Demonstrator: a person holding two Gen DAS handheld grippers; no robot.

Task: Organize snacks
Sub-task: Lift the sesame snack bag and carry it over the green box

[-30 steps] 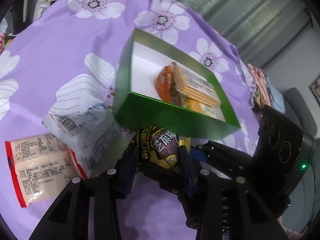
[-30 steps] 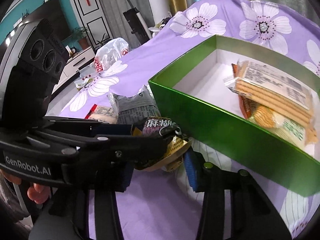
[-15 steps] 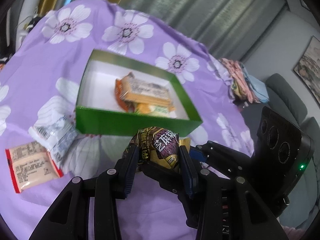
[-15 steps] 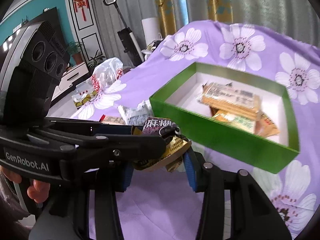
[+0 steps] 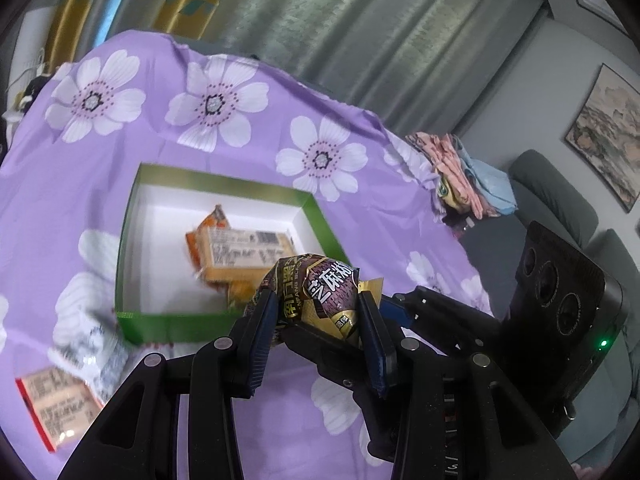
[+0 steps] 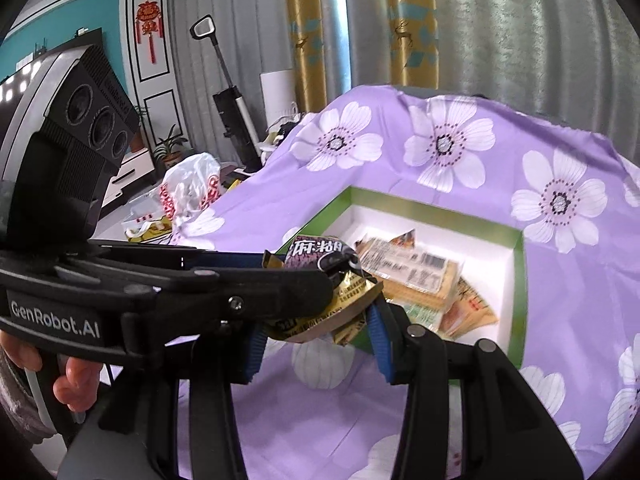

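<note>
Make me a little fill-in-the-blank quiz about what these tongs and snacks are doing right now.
1. The left tongs are shut on a brown and gold ____.
2. The box that holds the snacks is ____ on the outside.
3. Its inside walls are ____.
4. The cloth under the box is purple with white ____.

Missing words: snack packet; green; white; flowers
</note>
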